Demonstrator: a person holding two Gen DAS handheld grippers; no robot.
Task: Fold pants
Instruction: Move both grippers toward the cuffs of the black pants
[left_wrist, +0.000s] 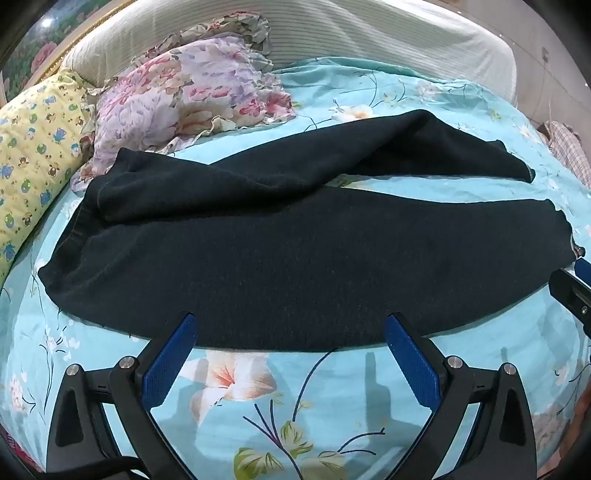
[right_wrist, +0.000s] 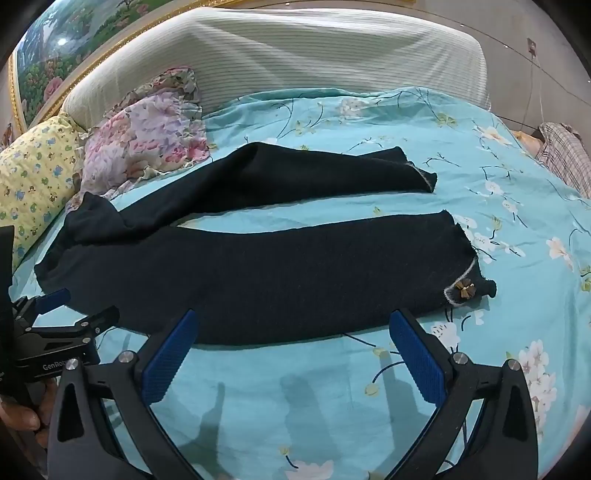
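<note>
Dark navy pants (left_wrist: 280, 258) lie spread on the bed, waist at the left, both legs running right with a gap of sheet between them. They also show in the right wrist view (right_wrist: 258, 277), where the near leg's hem carries a small brown bow (right_wrist: 464, 288). My left gripper (left_wrist: 291, 332) is open and empty, hovering at the near edge of the near leg. My right gripper (right_wrist: 293, 328) is open and empty, at the near edge further right. The left gripper also shows at the left of the right wrist view (right_wrist: 70, 306).
The bed has a turquoise floral sheet (left_wrist: 258, 406). A yellow patterned pillow (left_wrist: 33, 158) and a pink floral pillow (left_wrist: 177, 96) lie at the back left. A ribbed cream headboard (right_wrist: 314, 55) stands behind. A checked cloth (right_wrist: 565, 151) lies at the right edge.
</note>
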